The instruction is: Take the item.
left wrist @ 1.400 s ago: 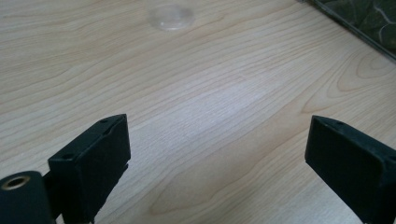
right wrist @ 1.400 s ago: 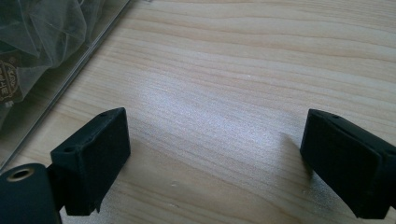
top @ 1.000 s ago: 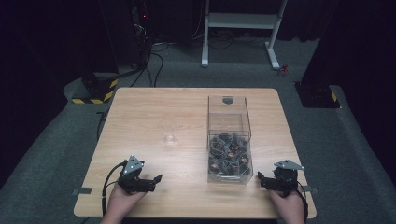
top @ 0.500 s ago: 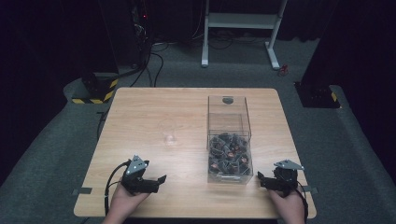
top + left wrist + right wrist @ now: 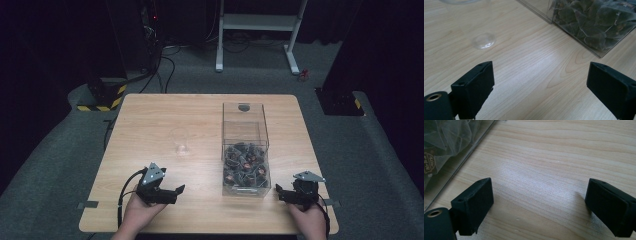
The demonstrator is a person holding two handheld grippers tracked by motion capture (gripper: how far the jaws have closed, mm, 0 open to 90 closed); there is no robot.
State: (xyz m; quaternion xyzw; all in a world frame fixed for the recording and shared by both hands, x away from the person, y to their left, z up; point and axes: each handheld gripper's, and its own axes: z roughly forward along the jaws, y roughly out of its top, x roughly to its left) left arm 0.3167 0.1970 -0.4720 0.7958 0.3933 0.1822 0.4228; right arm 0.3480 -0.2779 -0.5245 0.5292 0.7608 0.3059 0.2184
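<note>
Two grippers wide open, nothing held

Both low at near edge of wooden table point(image 5: 150, 115), one per hand. Left gripper point(image 5: 176, 190) at near-left, jaws spread wide, pointing right toward clear box point(image 5: 243, 120); bare wood between jaws in left gripper view. Right gripper point(image 5: 278, 192) at near-right, just beside box's near-right corner, jaws likewise far apart, pointing left; bare wood between them in right gripper view too. Left hand point(image 5: 137, 212) and right hand point(image 5: 309, 220) entering from bottom of high view.

Clear box standing upright right of table centre, tall, open-looking top, near half filled with tea bags point(image 5: 244, 165): dark pyramid sachets in mesh, strings and tags visible in left gripper view point(image 5: 596, 22). Far half of box without bags.

Clear glass cup point(image 5: 181, 141) left of box, near table centre, well apart from both grippers; round base point(image 5: 483, 41) seen ahead of left gripper's jaws, upright. Not touching box.
</note>
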